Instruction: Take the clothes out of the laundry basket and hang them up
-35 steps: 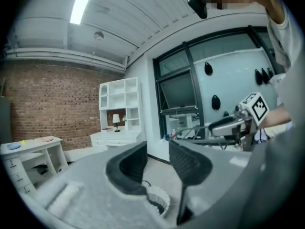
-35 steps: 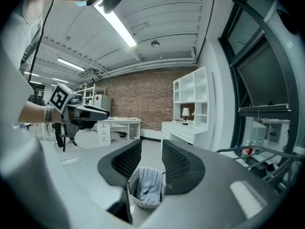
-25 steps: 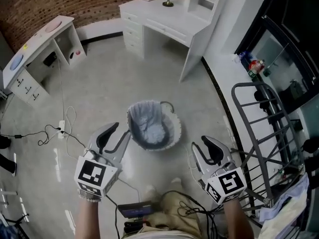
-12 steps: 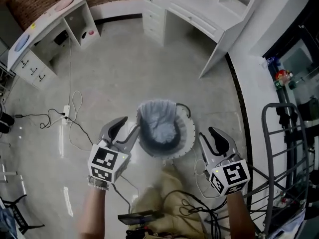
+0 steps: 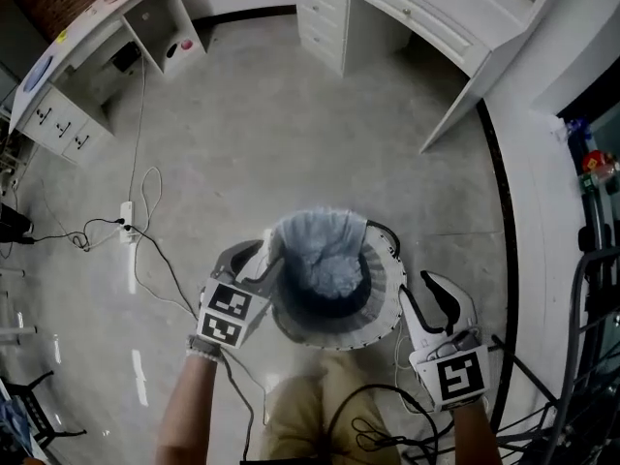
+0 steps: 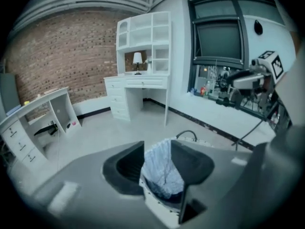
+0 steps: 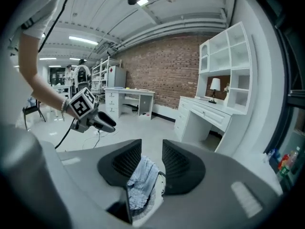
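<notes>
A round laundry basket (image 5: 384, 310) stands on the floor below me with light blue clothes (image 5: 329, 264) bunched inside. My left gripper (image 5: 260, 257) is at the basket's left rim. Its jaws have just been opening; they stand open with nothing pressed between them. In the left gripper view the blue clothes (image 6: 162, 173) and the basket's rim (image 6: 157, 205) show through the gap. My right gripper (image 5: 418, 294) hangs open just right of the basket, apart from it. The clothes (image 7: 139, 181) show beyond its empty jaws in the right gripper view, and so does the left gripper (image 7: 90, 116).
A white desk with drawers (image 5: 417, 17) stands at the back and a smaller white desk (image 5: 97, 46) at the far left. A power strip with cables (image 5: 126, 235) lies on the floor to the left. A metal drying rack (image 5: 591, 289) stands at the right edge.
Both grippers have sunk toward the basket, which now lies right under the head view. The left gripper has come up to the basket's left rim; the right has closed in beside it.
</notes>
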Motion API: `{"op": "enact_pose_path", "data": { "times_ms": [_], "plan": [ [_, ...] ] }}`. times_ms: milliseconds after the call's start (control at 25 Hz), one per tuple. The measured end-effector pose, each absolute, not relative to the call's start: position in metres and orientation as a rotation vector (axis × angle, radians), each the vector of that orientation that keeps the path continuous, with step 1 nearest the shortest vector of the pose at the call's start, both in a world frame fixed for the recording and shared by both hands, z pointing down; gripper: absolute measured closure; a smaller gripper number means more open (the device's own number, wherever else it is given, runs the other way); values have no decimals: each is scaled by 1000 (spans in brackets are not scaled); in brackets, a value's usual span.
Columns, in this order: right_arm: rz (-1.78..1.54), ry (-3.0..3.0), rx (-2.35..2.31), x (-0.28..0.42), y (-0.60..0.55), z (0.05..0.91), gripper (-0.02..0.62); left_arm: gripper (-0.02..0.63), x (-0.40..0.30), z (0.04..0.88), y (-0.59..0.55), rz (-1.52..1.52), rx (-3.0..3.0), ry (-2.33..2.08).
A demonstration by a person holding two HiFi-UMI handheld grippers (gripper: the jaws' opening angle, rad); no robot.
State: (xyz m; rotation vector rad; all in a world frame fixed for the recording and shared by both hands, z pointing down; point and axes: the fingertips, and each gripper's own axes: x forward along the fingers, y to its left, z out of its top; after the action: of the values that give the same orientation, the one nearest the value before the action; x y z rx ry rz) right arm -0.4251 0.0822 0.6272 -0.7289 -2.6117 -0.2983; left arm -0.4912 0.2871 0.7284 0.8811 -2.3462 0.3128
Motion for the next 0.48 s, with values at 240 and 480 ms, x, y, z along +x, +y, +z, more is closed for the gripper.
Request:
{"op": "enact_pose_path", "data": {
  "times_ms": [240, 480],
  "plan": [
    [-254, -2553, -738, -451, 81, 707, 472, 439, -540, 832, 295, 330, 801, -2280],
    [-259, -2578, -754, -473, 75, 764, 472, 437, -575, 914, 303, 333, 743, -2217]
  ]
}}
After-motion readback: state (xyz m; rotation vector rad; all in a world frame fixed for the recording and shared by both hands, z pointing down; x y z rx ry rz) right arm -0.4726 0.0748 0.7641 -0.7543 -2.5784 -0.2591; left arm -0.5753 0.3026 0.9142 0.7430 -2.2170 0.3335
